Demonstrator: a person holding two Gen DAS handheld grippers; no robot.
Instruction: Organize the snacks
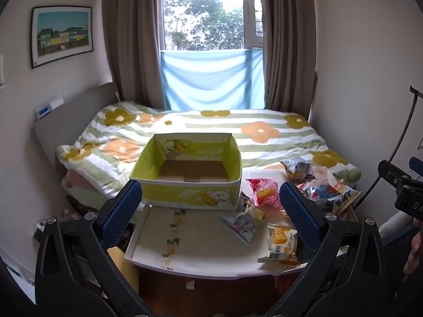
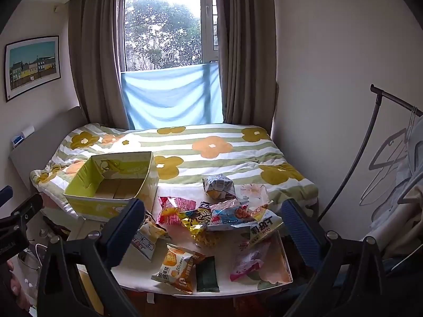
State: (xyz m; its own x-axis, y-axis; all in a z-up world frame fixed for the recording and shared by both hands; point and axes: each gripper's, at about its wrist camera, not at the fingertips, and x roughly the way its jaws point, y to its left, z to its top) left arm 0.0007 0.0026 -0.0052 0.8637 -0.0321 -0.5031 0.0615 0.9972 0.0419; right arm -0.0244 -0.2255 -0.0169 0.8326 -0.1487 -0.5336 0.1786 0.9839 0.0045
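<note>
An empty yellow-green cardboard box (image 1: 185, 182) with a bear print stands at the far left of a small white table (image 1: 195, 240); it also shows in the right wrist view (image 2: 111, 185). Several snack packets lie on the table's right half: a pink bag (image 1: 263, 192), an orange-and-white packet (image 1: 280, 245), a yellow packet (image 2: 197, 220), a dark green bar (image 2: 206, 273) and a pink-white pouch (image 2: 247, 260). My left gripper (image 1: 208, 208) is open and empty above the table's front. My right gripper (image 2: 211, 224) is open and empty above the snack pile.
A bed with a flowered striped quilt (image 2: 211, 148) lies behind the table. Curtains and a window fill the back wall. A black clothes rack with hangers (image 2: 391, 153) stands at the right. The right gripper's body (image 1: 401, 187) shows at the left view's right edge.
</note>
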